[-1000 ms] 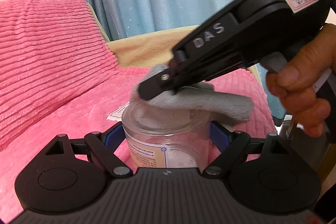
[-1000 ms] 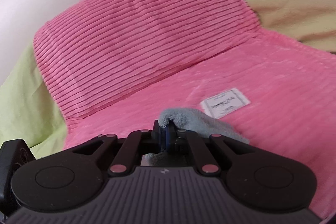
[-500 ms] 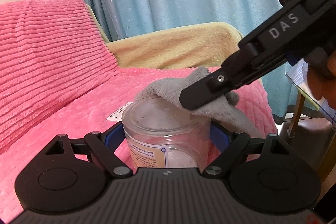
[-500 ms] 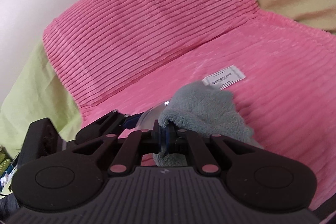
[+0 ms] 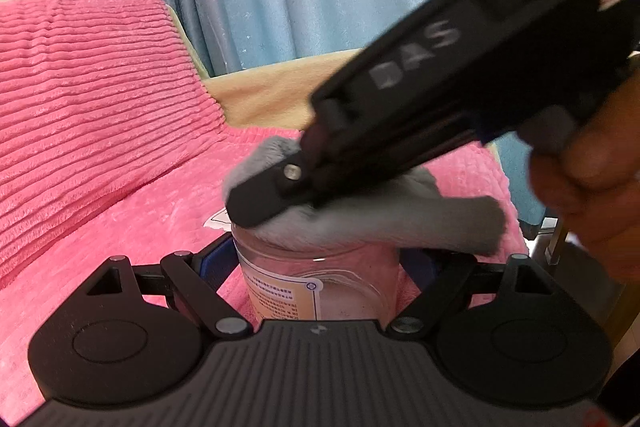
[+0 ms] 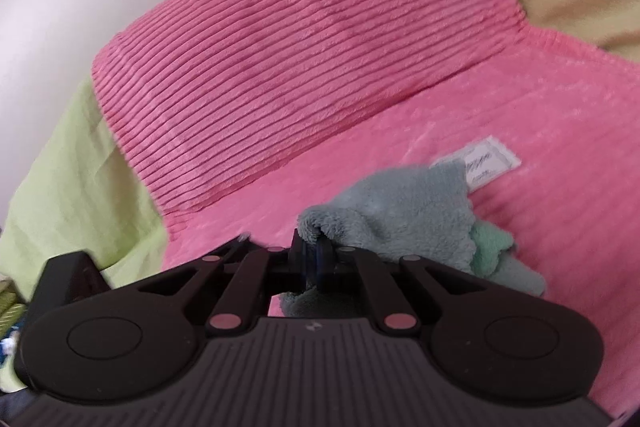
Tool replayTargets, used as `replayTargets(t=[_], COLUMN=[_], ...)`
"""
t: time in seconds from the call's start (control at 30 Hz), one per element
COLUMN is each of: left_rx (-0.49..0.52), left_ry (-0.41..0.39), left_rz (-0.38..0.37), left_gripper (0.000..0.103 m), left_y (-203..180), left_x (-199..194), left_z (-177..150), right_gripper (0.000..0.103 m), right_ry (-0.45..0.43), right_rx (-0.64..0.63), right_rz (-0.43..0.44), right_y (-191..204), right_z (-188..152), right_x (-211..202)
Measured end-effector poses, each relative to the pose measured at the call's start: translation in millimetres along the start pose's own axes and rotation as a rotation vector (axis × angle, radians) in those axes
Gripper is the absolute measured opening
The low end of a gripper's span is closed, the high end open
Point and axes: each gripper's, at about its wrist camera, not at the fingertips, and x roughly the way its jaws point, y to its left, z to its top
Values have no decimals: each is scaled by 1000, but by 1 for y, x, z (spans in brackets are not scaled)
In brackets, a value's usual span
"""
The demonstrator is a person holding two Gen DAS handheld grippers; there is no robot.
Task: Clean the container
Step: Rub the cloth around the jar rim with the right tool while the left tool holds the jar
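Holding the clear plastic jar [image 5: 320, 283] by its sides, the left gripper [image 5: 320, 267] pinches it above the pink blanket [image 5: 120, 187]. The right gripper [image 6: 314, 257] squeezes a soft grey cloth [image 5: 380, 223] on the jar's top. The jar looks light, smooth and slippery, so hold its middle.

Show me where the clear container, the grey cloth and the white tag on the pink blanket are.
clear container [image 5: 320, 283]: left wrist view, on its see-through side wall above the label.
grey cloth [image 5: 380, 223]: left wrist view, on the fold lying across the container's top.
white tag [image 6: 494, 157]: right wrist view, on its printed face, beyond the cloth.
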Motion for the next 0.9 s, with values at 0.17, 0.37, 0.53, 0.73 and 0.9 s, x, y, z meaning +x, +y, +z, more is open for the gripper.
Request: replayTargets(t=[0.17,0.37,0.53,0.73,0.9], left_rx=[-5,10,11,-4,-13], left_ry=[3,17,21,20,20], left_rz=[-6,-3,-1,-2,-3], left_gripper=[85,85,85,85,85], left_y=[2,0,-1,1,3], left_x=[-2,0,-1,-1,1], left_z=[0,4,4,4,4], right_gripper=[1,1,2,2,2], right_ry=[-29,-52,-37,-28,-23], right_rx=[-13,-20,-20,-16,-9], right_rz=[-45,-90,-82,-35,10], right_y=[-1,-5,-7,-1,3], right_z=[3,5,0,-4,-7], right_x=[4,2,-10,-8,-4])
